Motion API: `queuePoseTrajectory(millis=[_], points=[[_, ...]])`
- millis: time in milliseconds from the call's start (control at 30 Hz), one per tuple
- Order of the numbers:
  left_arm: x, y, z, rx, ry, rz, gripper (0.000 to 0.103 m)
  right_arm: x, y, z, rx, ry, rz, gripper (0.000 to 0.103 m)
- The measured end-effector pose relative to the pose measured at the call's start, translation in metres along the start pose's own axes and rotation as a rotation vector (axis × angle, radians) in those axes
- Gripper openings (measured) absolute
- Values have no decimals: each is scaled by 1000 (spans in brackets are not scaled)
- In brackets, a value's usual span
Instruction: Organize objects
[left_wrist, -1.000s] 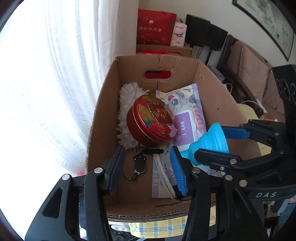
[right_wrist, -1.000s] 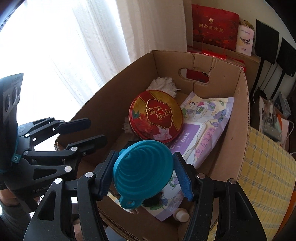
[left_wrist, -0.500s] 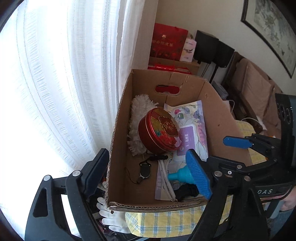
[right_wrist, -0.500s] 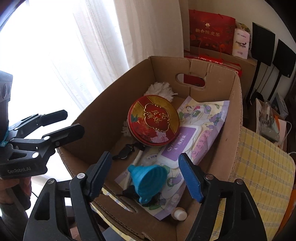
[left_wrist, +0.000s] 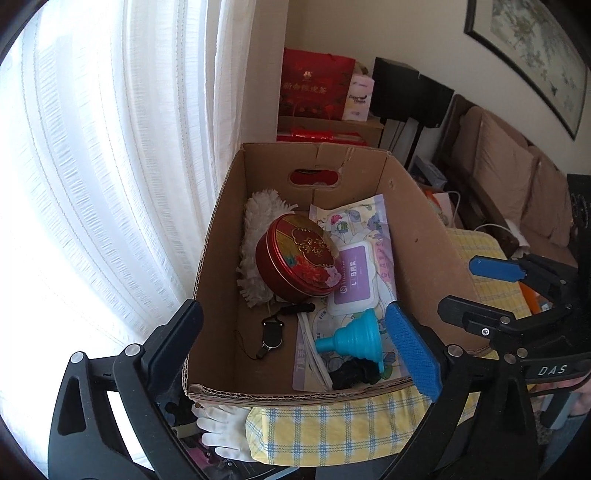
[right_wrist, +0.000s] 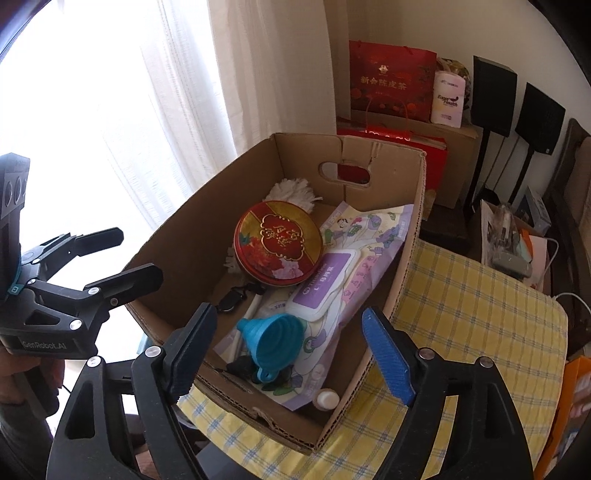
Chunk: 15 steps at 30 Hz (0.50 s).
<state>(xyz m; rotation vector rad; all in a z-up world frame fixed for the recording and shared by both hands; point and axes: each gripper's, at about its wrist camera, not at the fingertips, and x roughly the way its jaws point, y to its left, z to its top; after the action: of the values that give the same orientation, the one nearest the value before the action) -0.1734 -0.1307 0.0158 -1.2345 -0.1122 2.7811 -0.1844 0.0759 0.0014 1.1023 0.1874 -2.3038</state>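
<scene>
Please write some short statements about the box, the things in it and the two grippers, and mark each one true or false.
1. The blue funnel lies inside the cardboard box. True.
2. The right gripper is shut on the funnel. False: it is open and holds nothing.
3. The red tin rests partly on the white duster. True.
4. The left gripper holds the tin. False: it is open and empty.
5. The box stands on a yellow checked cloth. True.
6. The wipes pack lies outside the box. False: it is inside, beside the tin.
</scene>
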Motion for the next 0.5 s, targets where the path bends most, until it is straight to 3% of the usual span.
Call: queuePoseTrajectory(millis=[200,333,500], points=[[-3,-17,-7,7,3,-27,102,-18,-12,-10,25,-20,-41,89],[-4,-29,-13,6,5,-49,103,-27,-21,-19,46,-28,-72,102],[-4,-46,-20,9,14,-90,103,-43,-35,-33,83,-44,-100,102]])
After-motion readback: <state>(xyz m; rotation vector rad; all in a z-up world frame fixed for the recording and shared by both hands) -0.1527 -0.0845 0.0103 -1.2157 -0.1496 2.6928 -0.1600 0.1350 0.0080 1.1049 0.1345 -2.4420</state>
